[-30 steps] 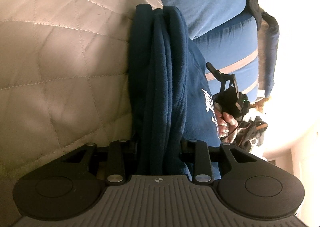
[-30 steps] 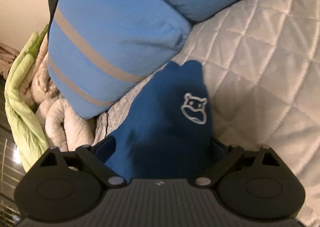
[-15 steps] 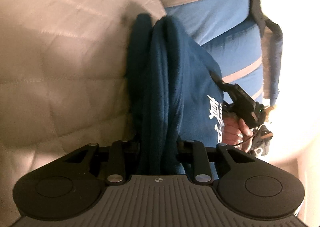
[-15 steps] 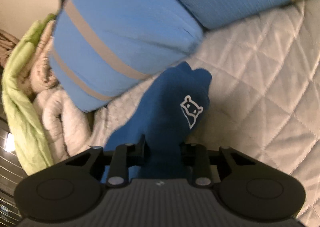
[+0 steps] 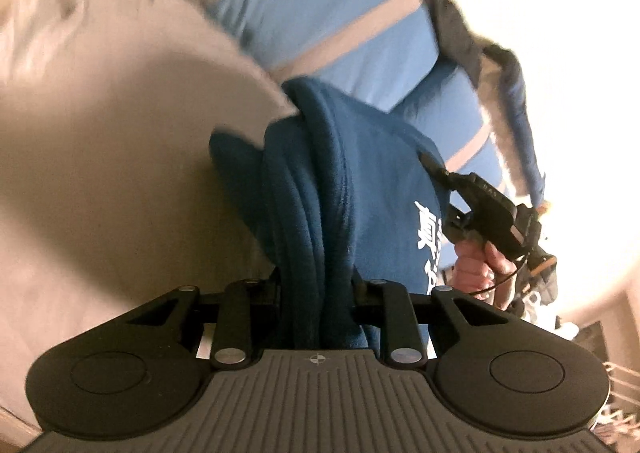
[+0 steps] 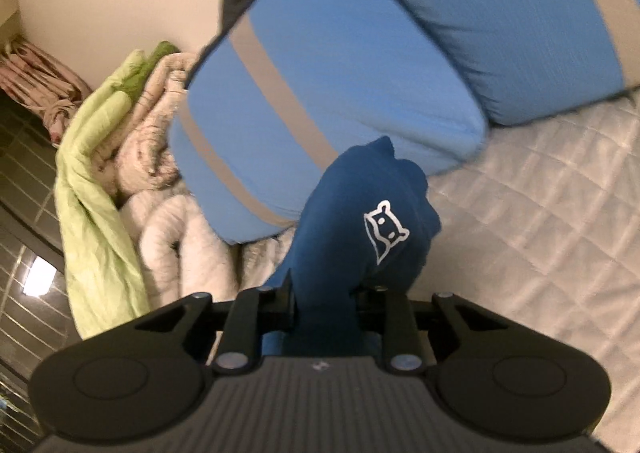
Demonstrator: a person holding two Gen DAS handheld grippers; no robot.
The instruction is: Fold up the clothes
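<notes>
On a quilted bed cover (image 5: 100, 157), pale and diamond-stitched, item one: the left gripper (image 5: 316, 293), jaws drawn in close and clamped on a thick bunched edge of a dark blue sweatshirt (image 5: 320, 189), which runs from the jaws toward 12 o'clock and spreads toward 2 o'clock, white lettering showing there. Item two: the right gripper (image 6: 326, 299), seen at 3 o'clock in the left view in a hand (image 5: 476, 261); its jaws are closing the last little way, with a gathered fold of the same sweatshirt already pinched between them, an animal emblem (image 6: 384, 231) just beyond at 1 o'clock. Item three: blue pillows with grey stripes (image 6: 320, 101) from 11 to 1 o'clock, close behind the garment; a green and cream heap of bedding (image 6: 120, 157) at 9 o'clock. Handling note, as judgement: both corners appear held clear of the cover. Keep both grips firm and level, spread them apart to take out slack, and steer short of the pillows before laying the fold down.
</notes>
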